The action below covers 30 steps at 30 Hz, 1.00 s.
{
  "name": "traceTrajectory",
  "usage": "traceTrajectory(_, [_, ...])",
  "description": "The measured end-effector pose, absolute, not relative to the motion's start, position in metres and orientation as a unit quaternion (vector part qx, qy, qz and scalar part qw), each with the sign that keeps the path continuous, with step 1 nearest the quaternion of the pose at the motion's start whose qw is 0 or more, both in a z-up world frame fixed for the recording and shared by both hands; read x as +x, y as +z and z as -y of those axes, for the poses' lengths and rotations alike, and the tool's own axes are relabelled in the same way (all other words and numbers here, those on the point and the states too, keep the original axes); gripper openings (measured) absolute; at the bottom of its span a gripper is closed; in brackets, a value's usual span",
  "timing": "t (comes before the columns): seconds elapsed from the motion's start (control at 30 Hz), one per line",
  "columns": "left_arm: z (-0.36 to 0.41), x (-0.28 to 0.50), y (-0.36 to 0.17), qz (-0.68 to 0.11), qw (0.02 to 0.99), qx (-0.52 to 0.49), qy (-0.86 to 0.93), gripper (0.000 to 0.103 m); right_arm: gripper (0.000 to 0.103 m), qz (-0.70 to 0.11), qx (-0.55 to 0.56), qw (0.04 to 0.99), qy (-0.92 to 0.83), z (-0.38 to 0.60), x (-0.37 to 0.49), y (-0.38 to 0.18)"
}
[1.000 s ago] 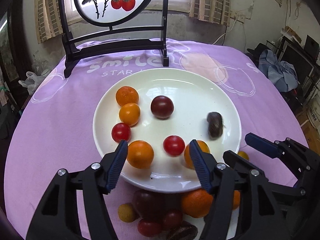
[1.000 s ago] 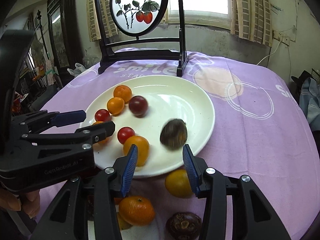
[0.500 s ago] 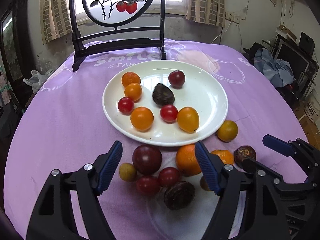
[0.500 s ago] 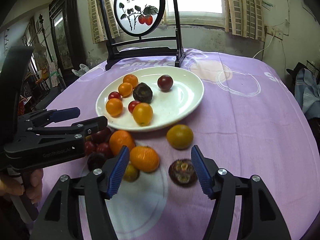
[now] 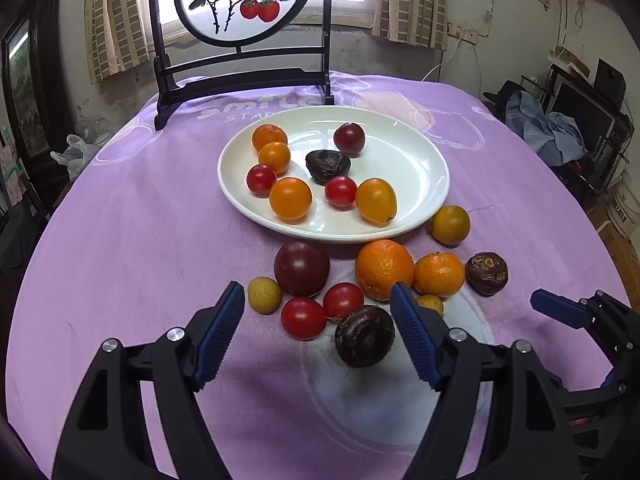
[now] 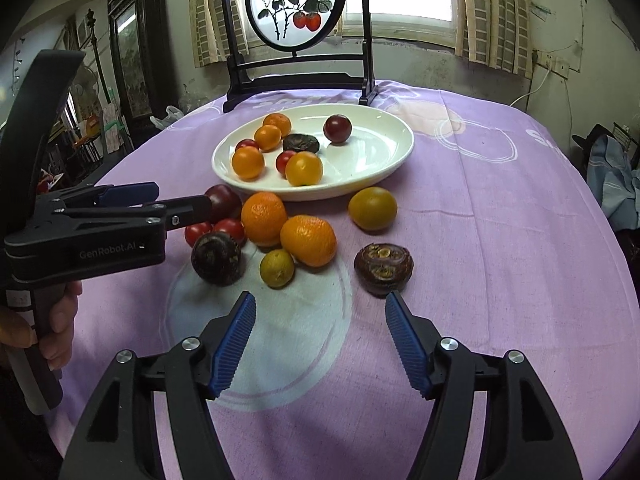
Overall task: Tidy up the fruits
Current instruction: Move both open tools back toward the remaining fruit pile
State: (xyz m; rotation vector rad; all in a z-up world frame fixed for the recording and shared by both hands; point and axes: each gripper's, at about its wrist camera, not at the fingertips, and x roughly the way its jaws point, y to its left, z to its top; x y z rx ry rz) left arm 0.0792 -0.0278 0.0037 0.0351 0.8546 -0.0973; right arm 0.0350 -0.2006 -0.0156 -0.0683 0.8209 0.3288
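Observation:
A white plate [image 5: 424, 160] [image 6: 392, 152] holds several small fruits: oranges, red tomatoes, a dark plum [image 5: 349, 138] and a dark wrinkled fruit [image 5: 327, 165] [image 6: 301, 143]. In front of it on the purple cloth lies a loose cluster: a big plum [image 5: 301, 268], two tomatoes, two oranges [image 5: 384, 268] [image 6: 308, 240], dark round fruits [image 5: 364, 336] [image 6: 383, 268] and a yellow-green one [image 6: 372, 208]. My left gripper [image 5: 318, 328] is open and empty just before the cluster. My right gripper [image 6: 320, 334] is open and empty, short of the fruits.
A black wooden stand with a round painted screen [image 5: 240, 0] [image 6: 296, 0] stands behind the plate. The round table's edge curves away on both sides. Clothes and clutter [image 5: 548, 128] lie off to the right. The left gripper's body [image 6: 100, 232] crosses the right wrist view.
Both grippers have pulled back from the plate toward the near edge. The dark wrinkled fruit rolled from the plate's right side to its middle and now rests still.

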Motion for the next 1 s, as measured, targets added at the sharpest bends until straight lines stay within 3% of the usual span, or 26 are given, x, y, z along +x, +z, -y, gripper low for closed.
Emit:
traceTrajectory(0.83, [-0.024,0.082,-0.021,-0.426,0.905,-0.005,-0.021,0.078,0.068,-0.454,-0.069,0.872,0.171,0.168,0.057,-0.047])
traceTrajectory(1.0, [-0.031,0.08,-0.021,-0.42,0.907,-0.011,-0.025,0.078,0.056,-0.456,-0.078,0.868,0.18,0.15,0.065,-0.048])
